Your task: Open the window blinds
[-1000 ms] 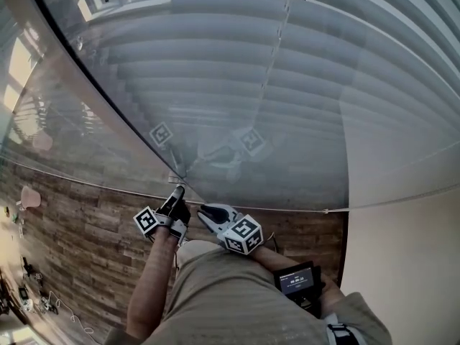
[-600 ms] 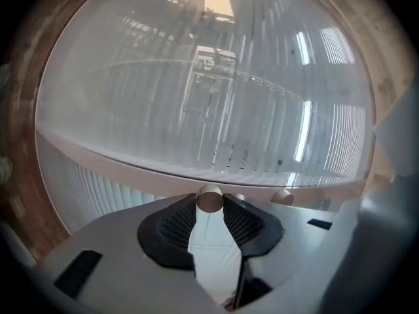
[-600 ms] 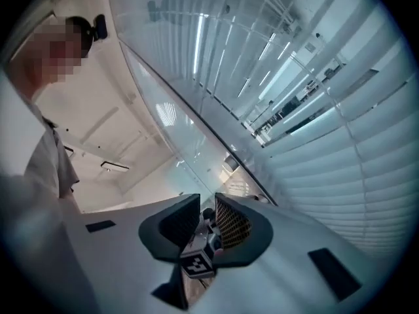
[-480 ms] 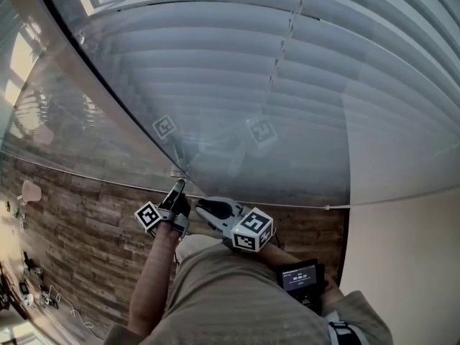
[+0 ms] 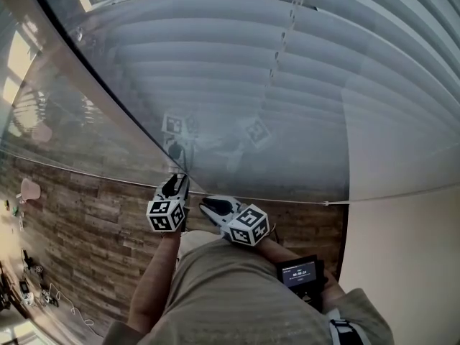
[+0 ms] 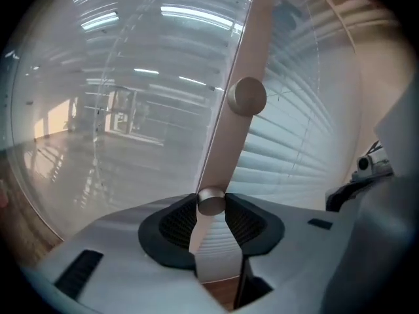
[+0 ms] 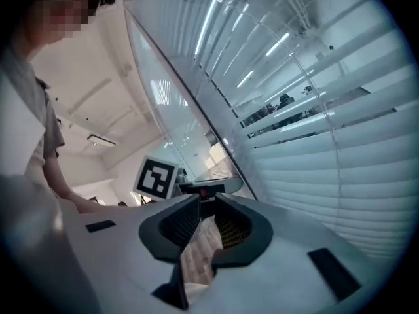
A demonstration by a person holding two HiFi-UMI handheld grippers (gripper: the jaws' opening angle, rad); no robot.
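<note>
Slatted blinds (image 5: pixel 287 85) hang behind a glass wall. In the left gripper view a small metal knob (image 6: pixel 211 201) sits on the beige frame strip (image 6: pixel 252 38), with a second knob (image 6: pixel 247 97) higher up. My left gripper (image 6: pixel 211 206) is at the lower knob, and both pads touch it. Its jaws have just been opening a little, with the knob still between them. In the head view the left gripper (image 5: pixel 177 179) points at the frame's foot. My right gripper (image 5: pixel 203 204) waits beside it, close to the glass. Its jaws (image 7: pixel 201 208) stand almost together, holding nothing.
A beaded cord (image 5: pixel 284 38) runs down the blinds (image 7: pixel 340 149). Wood-plank floor (image 5: pixel 79 243) lies to the left below the glass, and a beige wall (image 5: pixel 402 264) is at the right. A small screen device (image 5: pixel 298 273) hangs at the person's waist.
The left gripper has rolled about its own axis at the knob, so its marker cube now faces up. The right gripper has shifted only slightly beside it.
</note>
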